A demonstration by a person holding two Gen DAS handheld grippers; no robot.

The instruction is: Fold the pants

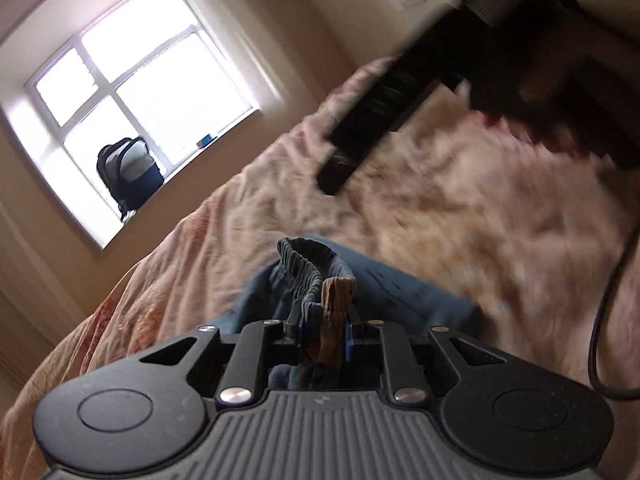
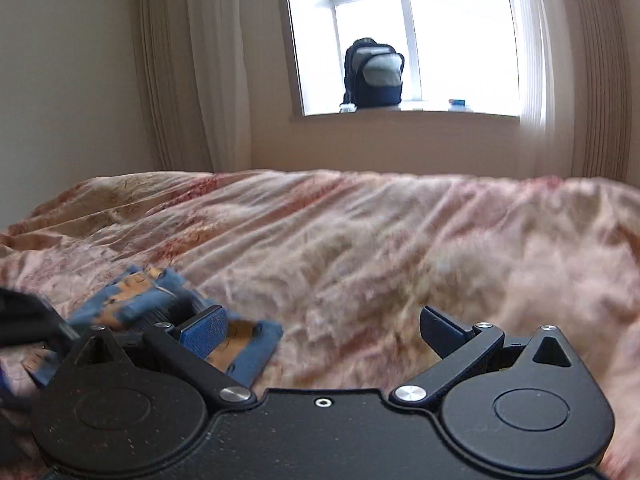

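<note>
- Left wrist view: no writing can be read. The black left gripper (image 1: 320, 336) has its fingers clamped on the elastic waistband of one pair of blue pants with a tan lining (image 1: 316, 276), which lies on the crumpled pink and cream patterned bedspread (image 1: 460, 208). One dark backpack (image 1: 130, 174) sits on the sill of one white-framed window (image 1: 132, 92).
- Right wrist view: the black right gripper (image 2: 320, 330) has its fingers spread apart, holding nothing; the pants (image 2: 244, 344) lie just beside its left finger.

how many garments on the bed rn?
1: blue pants with a tan print, on the bedspread, waistband pinched in the left tool. Right tool is open, holding nothing. Others could lie outside both views.
</note>
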